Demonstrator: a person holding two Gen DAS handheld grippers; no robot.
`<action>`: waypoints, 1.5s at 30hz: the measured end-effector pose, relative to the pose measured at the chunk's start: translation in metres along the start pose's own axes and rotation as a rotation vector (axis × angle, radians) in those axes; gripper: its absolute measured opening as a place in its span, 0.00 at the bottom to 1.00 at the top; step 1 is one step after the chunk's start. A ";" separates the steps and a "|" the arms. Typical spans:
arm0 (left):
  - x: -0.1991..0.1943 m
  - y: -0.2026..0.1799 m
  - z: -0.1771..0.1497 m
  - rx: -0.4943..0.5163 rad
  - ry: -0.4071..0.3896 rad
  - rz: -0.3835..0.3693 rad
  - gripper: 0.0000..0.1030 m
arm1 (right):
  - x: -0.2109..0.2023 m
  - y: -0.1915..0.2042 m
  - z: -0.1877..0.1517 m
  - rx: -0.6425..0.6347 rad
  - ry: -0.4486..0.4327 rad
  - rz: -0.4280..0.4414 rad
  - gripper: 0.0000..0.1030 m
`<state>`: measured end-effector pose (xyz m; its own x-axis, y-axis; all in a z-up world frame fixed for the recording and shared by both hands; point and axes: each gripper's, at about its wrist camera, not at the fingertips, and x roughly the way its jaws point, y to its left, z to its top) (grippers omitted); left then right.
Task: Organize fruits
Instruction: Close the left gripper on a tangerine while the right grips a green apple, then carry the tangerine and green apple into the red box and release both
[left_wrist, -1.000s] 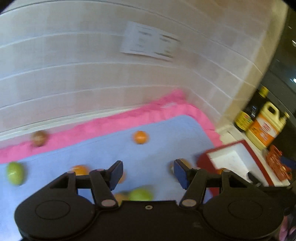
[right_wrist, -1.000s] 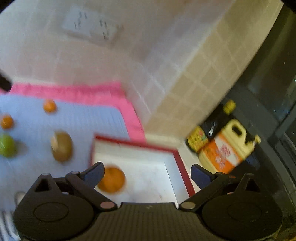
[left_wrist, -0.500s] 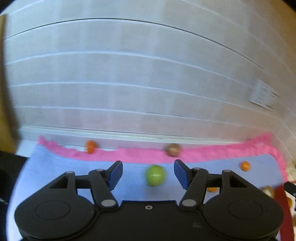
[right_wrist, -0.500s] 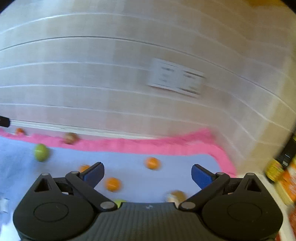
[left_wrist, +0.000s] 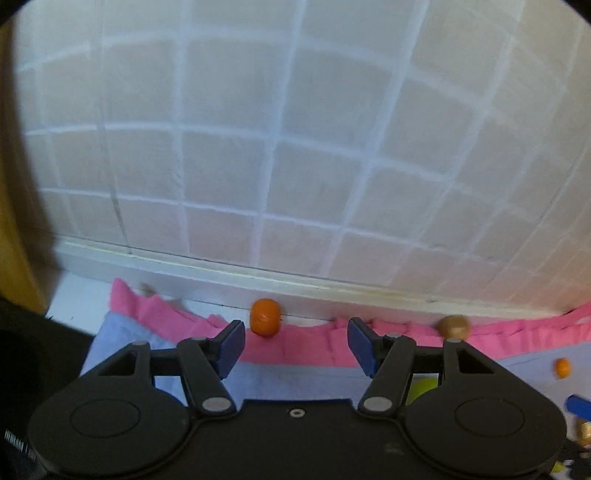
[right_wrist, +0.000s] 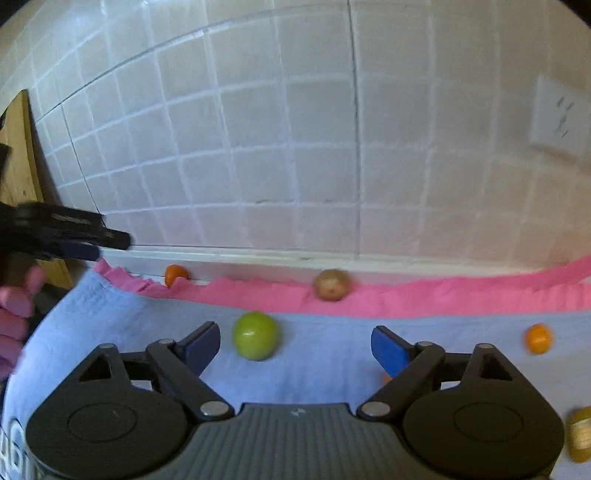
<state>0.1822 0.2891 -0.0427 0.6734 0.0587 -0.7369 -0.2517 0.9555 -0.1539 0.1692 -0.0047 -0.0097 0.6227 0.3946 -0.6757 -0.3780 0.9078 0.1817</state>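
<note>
My left gripper (left_wrist: 295, 347) is open and empty, low over the blue mat (left_wrist: 295, 376), facing a small orange fruit (left_wrist: 264, 317) at the wall foot on the pink cloth (left_wrist: 317, 350). A brown fruit (left_wrist: 453, 325) lies to its right. My right gripper (right_wrist: 295, 349) is open and empty; a green fruit (right_wrist: 255, 335) lies just ahead near its left finger. In the right wrist view I see the brown fruit (right_wrist: 331, 284), the small orange fruit (right_wrist: 175, 274) at the wall, another orange one (right_wrist: 539, 338) on the right, and the left gripper (right_wrist: 81, 243) at far left.
A white tiled wall (right_wrist: 295, 147) with a ledge stands right behind the cloth. A wooden board (right_wrist: 18, 166) leans at far left. A paper label (right_wrist: 561, 125) is stuck on the wall at right. A gloved pink hand (right_wrist: 14, 317) holds the left gripper.
Both grippers have swung left, away from the red-rimmed tray and bottles, toward the left end of the mat and closer to the wall. Both stayed open and empty.
</note>
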 end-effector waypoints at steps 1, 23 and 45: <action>0.014 -0.002 0.000 0.018 0.014 0.023 0.71 | 0.008 -0.002 0.000 0.008 0.003 -0.001 0.88; 0.116 0.003 -0.007 -0.015 0.169 0.116 0.38 | 0.143 0.013 -0.017 0.032 0.152 0.116 0.68; 0.014 -0.024 -0.021 0.050 0.001 0.083 0.37 | 0.064 -0.019 -0.012 0.124 0.035 0.140 0.51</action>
<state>0.1832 0.2611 -0.0635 0.6509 0.1382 -0.7465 -0.2719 0.9605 -0.0593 0.2084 0.0015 -0.0653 0.5453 0.5147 -0.6616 -0.3708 0.8560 0.3603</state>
